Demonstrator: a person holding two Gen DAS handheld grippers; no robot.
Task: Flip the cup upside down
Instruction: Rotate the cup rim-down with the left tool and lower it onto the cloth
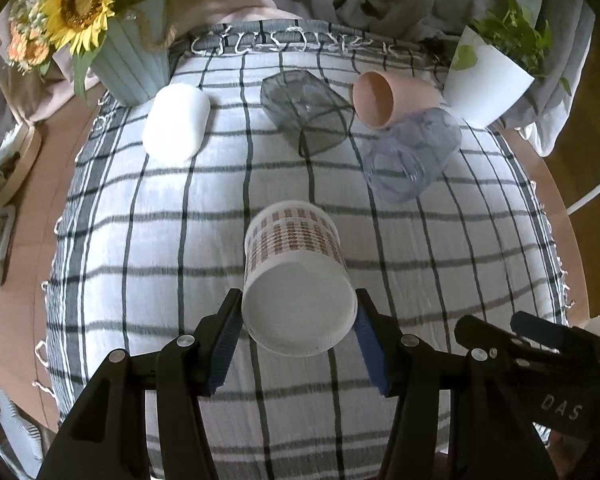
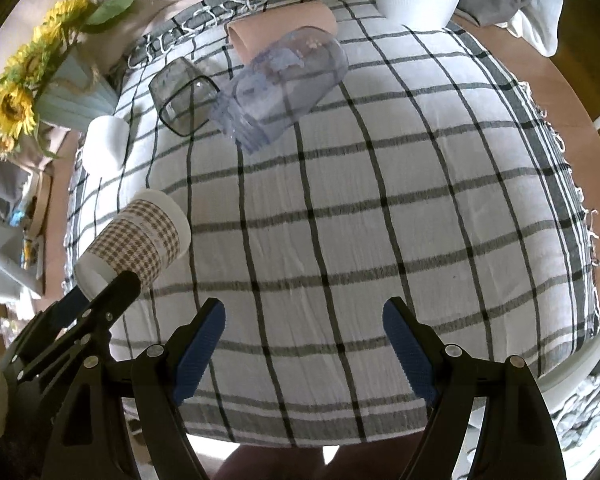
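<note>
Nearest in the left wrist view, the left gripper (image 1: 299,316) clamps the houndstooth cup (image 1: 296,276) between its two blue pads (image 1: 223,346), one pad on each side of the cup's white base, which faces the camera; the cup lies tilted with its rim pointing away over the checked tablecloth (image 1: 180,208), and whether the rim touches the cloth cannot be told. In the right wrist view the same cup (image 2: 136,240) appears at near left, held at its base end by the left gripper (image 2: 100,294). The right gripper (image 2: 304,322) hangs over bare cloth (image 2: 360,208) with its two jaws spread wide and nothing between them. Farther off, four more cups lie on their sides: one white cup (image 1: 176,122) at far left, one smoky grey glass (image 1: 304,110) in the middle, one clear bluish tumbler (image 1: 412,152) to the right, and one pink cup (image 1: 392,98) touching the tumbler just behind it. At the far edge stand two pots: one pale blue ribbed vase (image 1: 134,68) holding sunflowers (image 1: 80,8) at far left, and one white planter (image 1: 486,76) with green leaves at far right.
</note>
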